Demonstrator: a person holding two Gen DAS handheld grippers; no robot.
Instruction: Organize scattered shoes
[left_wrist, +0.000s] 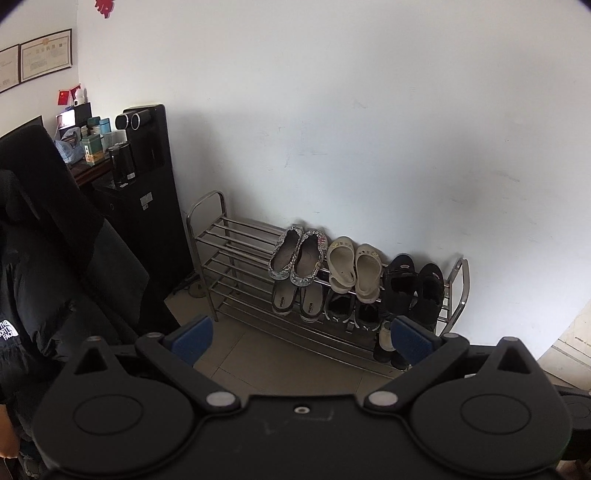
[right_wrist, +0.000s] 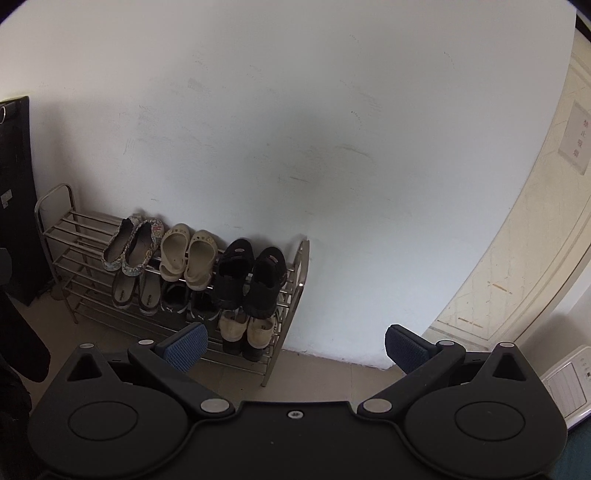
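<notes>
Left gripper (left_wrist: 301, 338): fingers (left_wrist: 192, 338) are spread wide and released; nothing is held between them.
Right gripper (right_wrist: 293, 345): fingers (right_wrist: 404, 349) are spread wide and released; nothing is held.
Shoe rack (left_wrist: 212, 236): a metal rack is seen against the white wall (left_wrist: 332, 129), centre of the left view, lower left of the right view.
Top tier: patterned flats (left_wrist: 297, 258), beige clogs (left_wrist: 354, 267) and black shoes (left_wrist: 413, 282) are set in a row, left to right.
Orientation: long axes run front to back; toes of the top row point toward the camera and downward.
Middle tier: grey sneakers (left_wrist: 297, 299) and dark sneakers (left_wrist: 351, 312) are partly covered by the tier above.
Lower tier: cream shoes (right_wrist: 247, 326) are clear in the right view; in the left view they are largely hidden behind a finger.
Hidden: shoes beneath the cream pair cannot be made out.
Left edge: a black jacket (left_wrist: 33, 288) is cut off by the frame.
</notes>
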